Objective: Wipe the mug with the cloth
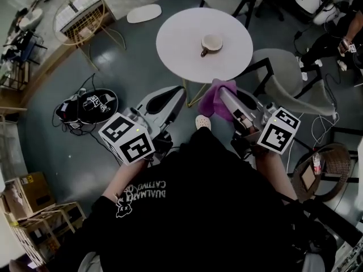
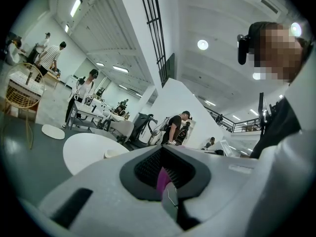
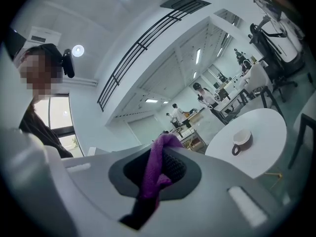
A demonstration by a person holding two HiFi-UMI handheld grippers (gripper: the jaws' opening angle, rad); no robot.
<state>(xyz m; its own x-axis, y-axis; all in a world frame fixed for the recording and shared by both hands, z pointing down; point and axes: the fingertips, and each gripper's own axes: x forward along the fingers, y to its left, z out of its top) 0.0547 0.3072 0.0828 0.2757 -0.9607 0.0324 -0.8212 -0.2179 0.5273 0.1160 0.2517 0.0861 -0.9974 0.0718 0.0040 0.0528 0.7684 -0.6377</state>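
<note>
Right tongs [image 1: 228,97] are pinching the purple cloth [image 1: 217,98]: a fold is bunched over the tip and a tail hangs down through the seam, clearest in your right gripper view. Left tongs [image 1: 179,93] are pressed together. A thin purple sliver shows in their seam in the left gripper view; can't tell what it is. Both tools hang short of the near edge of the round white counter [image 1: 176,38], over the floor. The mug [image 1: 211,43] stands upright about the middle of the counter, handle turned toward the near edge, nothing touching it. Wiping not begun. Main risk, as judged from here: the mug is loose and unbraced, so a one-sided wipe would likely shove it toward the far edge or tip it. Your left tongs need to spread and steady the rim or handle first; come in shut and you will knock it. Second risk: the cloth is held by a narrow pinch, so drag against the mug could pull it free. The hanging tail may snag the handle.
</note>
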